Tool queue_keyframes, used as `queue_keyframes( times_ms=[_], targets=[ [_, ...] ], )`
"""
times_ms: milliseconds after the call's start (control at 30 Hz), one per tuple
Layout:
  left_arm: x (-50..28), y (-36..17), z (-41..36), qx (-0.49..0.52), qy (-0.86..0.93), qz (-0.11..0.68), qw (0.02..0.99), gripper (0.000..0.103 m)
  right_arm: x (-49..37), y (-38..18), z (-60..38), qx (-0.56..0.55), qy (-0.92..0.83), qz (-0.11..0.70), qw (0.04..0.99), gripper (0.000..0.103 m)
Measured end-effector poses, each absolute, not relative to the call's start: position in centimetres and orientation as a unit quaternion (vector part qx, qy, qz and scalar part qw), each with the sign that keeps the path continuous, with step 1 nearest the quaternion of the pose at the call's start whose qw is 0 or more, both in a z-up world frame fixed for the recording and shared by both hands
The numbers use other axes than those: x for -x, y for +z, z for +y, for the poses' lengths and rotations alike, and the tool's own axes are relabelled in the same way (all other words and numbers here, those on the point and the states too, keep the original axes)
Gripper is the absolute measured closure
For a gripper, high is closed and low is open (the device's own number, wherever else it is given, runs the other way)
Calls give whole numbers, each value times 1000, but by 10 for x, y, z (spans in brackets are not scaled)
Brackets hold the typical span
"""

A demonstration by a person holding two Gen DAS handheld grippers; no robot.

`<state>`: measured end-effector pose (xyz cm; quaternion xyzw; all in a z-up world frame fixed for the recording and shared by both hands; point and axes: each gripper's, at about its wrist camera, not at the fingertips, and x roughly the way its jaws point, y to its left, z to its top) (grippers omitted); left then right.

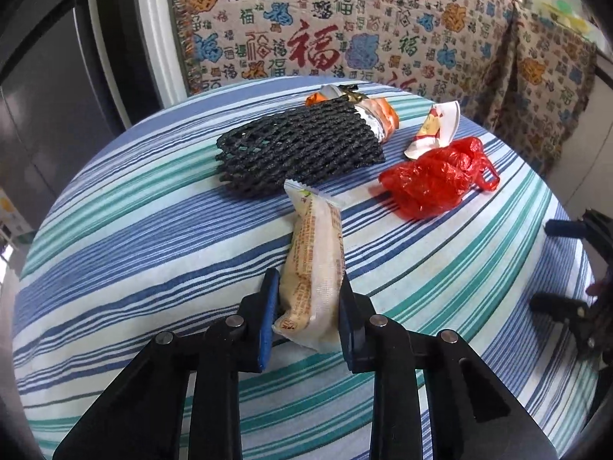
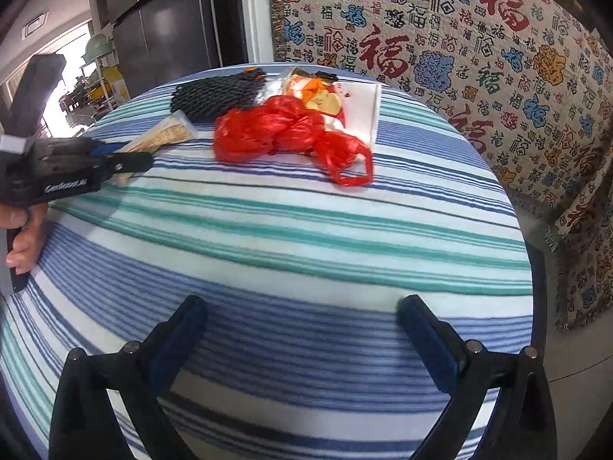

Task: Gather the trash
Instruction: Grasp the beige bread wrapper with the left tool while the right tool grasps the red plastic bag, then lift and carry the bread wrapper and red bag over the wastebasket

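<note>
Left wrist view. Left gripper was clamped on the near end of a cream snack wrapper, blue pads pressing both its sides. The wrapper's far, crimped end lay toward a black foam fruit net and seemed to touch its near edge; contact not certain. The net partly covered an orange and silver wrapper at the far side of the striped tablecloth. To the right of the net: a torn white printed paper, with a crumpled red plastic bag just in front of it, touching or overlapping it. Right gripper's black frame showed at the right edge. No bin or collecting bag in sight.

Right wrist view. Right gripper stood with its jaws well apart, nothing between them, over bare striped tablecloth and short of the trash. Red plastic bag lay ahead, one handle loop trailing nearest the gripper; white paper behind it, foam net further left. At the left edge the left gripper held the cream wrapper; a person's hand gripped its handle.

Risks, as judged. The hold sat at one end only, so a quick lift could let the slick, limp film slide out or swing into the net and drag it. The red bag is loose and springy; a shallow pinch on the handle loop might pull the paper along or off the table.
</note>
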<state>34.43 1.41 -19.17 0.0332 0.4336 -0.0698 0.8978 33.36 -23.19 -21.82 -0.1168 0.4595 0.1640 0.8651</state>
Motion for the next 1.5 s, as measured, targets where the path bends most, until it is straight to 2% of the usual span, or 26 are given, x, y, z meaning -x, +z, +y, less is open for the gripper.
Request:
queue_keyframes(
  times_ms=[67, 167, 233, 300, 333, 367, 400, 467, 500, 667, 733, 767, 800, 867, 933, 1033, 1200, 1300, 1333, 1367, 1400, 1433, 1500],
  targets=[
    [-342, -189, 21, -26, -62, 435, 898, 76, -354, -210, -241, 83, 165, 463, 867, 1],
    [-339, -185, 32, -4, -56, 439, 897, 76, -381, -186, -255, 11, 164, 423, 891, 1],
    [-337, -185, 36, 1, -51, 442, 896, 76, -399, -178, -262, -30, 159, 401, 902, 5],
    [-335, -186, 38, -1, -45, 442, 896, 75, -418, -178, -267, -74, 147, 395, 904, 19],
    [-334, -187, 39, -2, -44, 442, 896, 75, -424, -182, -267, -90, 149, 396, 902, 20],
    [-333, -187, 40, -2, -41, 442, 896, 75, -430, -187, -265, -103, 156, 400, 897, 27],
    [-333, -187, 42, -3, -38, 443, 896, 75, -434, -193, -259, -111, 170, 410, 889, 39],
    [-331, -187, 47, -3, -30, 443, 896, 75, -435, -208, -240, -112, 223, 445, 860, 55],
    [-330, -187, 52, -1, -24, 444, 896, 75, -431, -212, -230, -106, 249, 460, 846, 57],
    [-327, -185, 87, 49, 1, 451, 891, 74, -361, -203, -171, 9, 383, 496, 779, 57],
    [-325, -185, 98, 70, 9, 454, 888, 73, -332, -199, -159, 66, 380, 482, 786, 40],
    [-324, -186, 103, 83, 12, 460, 884, 73, -325, -197, -155, 94, 366, 472, 797, 28],
    [-323, -187, 106, 91, 12, 461, 883, 71, -318, -195, -149, 126, 349, 452, 811, 26],
    [-321, -188, 109, 98, 12, 461, 882, 69, -312, -192, -136, 155, 343, 425, 823, 26],
    [-318, -188, 109, 98, 16, 460, 882, 61, -310, -188, -127, 149, 363, 416, 820, 26],
    [-314, -187, 115, 108, 27, 460, 881, 55, -301, -176, -114, 153, 395, 386, 820, 26],
    [-312, -187, 124, 120, 31, 457, 881, 55, -290, -162, -90, 153, 430, 349, 818, 26],
    [-314, -188, 118, 103, 27, 455, 884, 59, -291, -180, -65, 189, 419, 365, 809, 26],
    [-314, -188, 115, 99, 24, 454, 885, 64, -292, -188, -59, 203, 409, 372, 808, 26],
    [-314, -188, 112, 96, 19, 454, 886, 66, -294, -196, -54, 210, 397, 384, 807, 32],
    [-314, -188, 109, 93, 15, 453, 886, 67, -297, -202, -52, 207, 388, 398, 805, 60],
    [-315, -187, 107, 90, 13, 453, 887, 69, -301, -206, -53, 200, 377, 411, 806, 65],
    [-315, -187, 102, 82, 10, 453, 888, 73, -304, -202, -61, 184, 352, 415, 818, 66]
  ],
)
